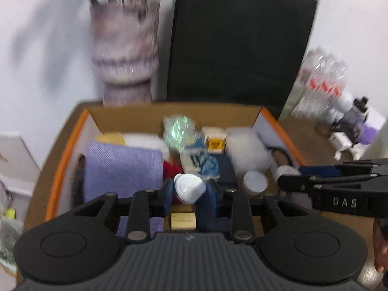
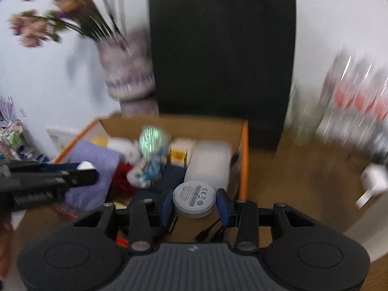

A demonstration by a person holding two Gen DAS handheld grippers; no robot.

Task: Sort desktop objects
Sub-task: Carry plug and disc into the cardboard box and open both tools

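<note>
White case (image 1: 189, 188) and puck (image 2: 194, 199), each clamped in its fingers, should be lowered gently into free spots near the box's (image 2: 244, 160) front edge.

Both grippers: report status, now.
Left gripper shut on white charger, over cardboard box. Right gripper shut on round white puck at box's near edge. Box crowded; nothing blocking.

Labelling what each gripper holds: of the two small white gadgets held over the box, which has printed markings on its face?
The round white puck in the right gripper; its flat face shows a barcode and CE mark. The rounded white gadget in the left gripper shows only a curved seam.
</note>
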